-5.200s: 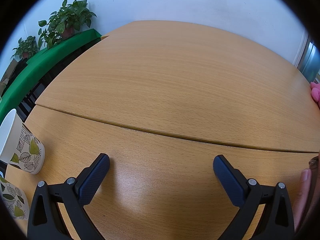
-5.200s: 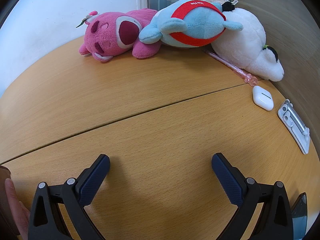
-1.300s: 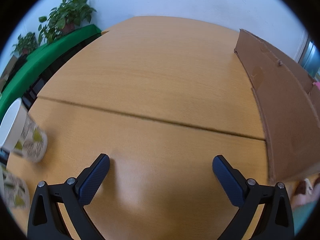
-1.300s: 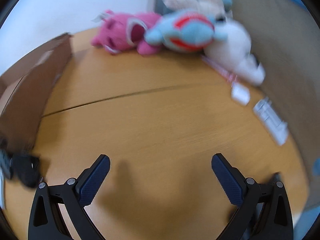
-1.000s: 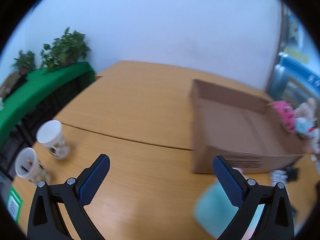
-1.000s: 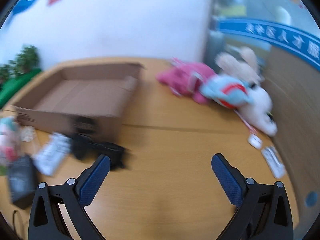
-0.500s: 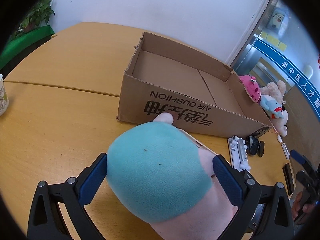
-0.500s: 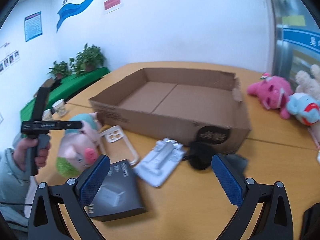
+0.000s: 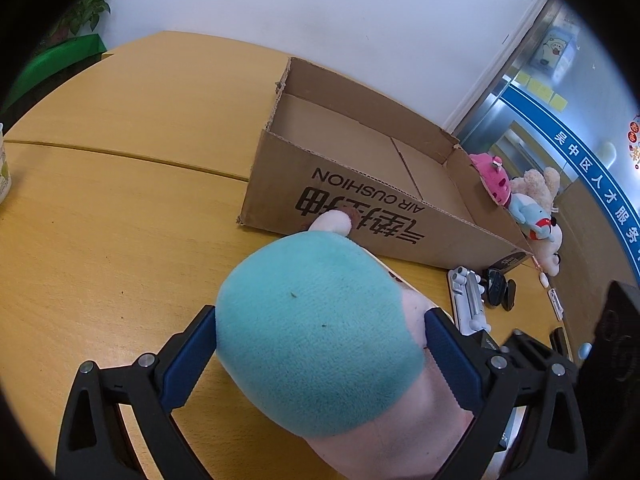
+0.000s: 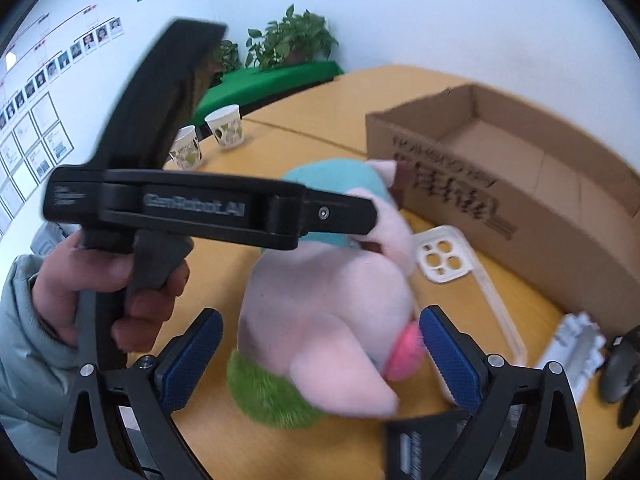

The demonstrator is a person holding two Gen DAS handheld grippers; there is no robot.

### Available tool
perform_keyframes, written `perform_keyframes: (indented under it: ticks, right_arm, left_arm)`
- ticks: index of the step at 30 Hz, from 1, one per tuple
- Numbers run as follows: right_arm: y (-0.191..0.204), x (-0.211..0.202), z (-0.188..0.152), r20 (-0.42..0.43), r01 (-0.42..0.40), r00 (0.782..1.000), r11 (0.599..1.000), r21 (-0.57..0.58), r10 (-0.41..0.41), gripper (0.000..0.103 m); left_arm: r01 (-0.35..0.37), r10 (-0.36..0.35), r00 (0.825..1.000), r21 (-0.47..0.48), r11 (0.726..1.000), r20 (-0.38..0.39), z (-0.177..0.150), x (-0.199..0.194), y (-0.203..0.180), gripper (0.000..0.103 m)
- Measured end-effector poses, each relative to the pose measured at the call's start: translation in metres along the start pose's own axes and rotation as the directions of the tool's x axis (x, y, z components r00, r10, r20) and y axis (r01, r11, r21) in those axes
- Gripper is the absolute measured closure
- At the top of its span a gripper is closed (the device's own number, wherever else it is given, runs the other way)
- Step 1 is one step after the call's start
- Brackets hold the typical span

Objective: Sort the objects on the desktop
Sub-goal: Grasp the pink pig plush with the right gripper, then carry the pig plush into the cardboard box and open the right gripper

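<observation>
We are only starting the sort, as far as we can judge: the shallow brown cardboard box (image 9: pixel 360 168) printed "AIR CUSHION" is lying open and empty on the far side of the wooden bench (image 9: pixel 120 184), and everything we can see is waiting outside it. We are closing the left hand-held gripper (image 9: pixel 320 344) on the soft pink pig plush with the teal cap (image 9: pixel 316 336); its blue pads are pressing against both sides of the teal head, so it is holding the toy just in front of the box's near wall, with one pink ear nearly touching the printed cardboard. In the right wrist view the plush (image 10: pixel 332 292) is sitting on its green base, and we are keeping the right hand-held gripper (image 10: pixel 320 360) spread wide around its lower body, the pads standing clear of the fur on both sides. Lying to the right of the plush, near the box, are a white phone case (image 10: pixel 448 256), a white plastic holder (image 9: pixel 468 300) and a black folded item (image 9: pixel 498 290). These, along with the plush, are probably all left to go into the box.
</observation>
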State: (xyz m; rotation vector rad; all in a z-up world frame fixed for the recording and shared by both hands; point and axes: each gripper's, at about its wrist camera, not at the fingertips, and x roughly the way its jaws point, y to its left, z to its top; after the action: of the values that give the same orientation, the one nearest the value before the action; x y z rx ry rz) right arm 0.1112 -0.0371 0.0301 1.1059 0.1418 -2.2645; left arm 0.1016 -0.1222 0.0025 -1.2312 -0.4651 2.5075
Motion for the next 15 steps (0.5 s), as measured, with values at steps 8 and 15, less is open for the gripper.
perform_keyframes:
  ticks: [8,15]
  right_arm:
    - [0.006,0.012,-0.008,-0.044,0.041,0.998,0.999,0.026,-0.04,0.019]
    - [0.005,-0.012,-0.009,0.006,-0.047,0.999,0.995,0.088,0.046,0.025]
  left_arm:
    - [0.015,-0.015,1.0,0.023,1.0,-0.002,0.0,-0.004,-0.009,0.015]
    - [-0.003,0.0,0.999,0.071,0.997,0.049,0.01,-0.025,-0.034,0.02]
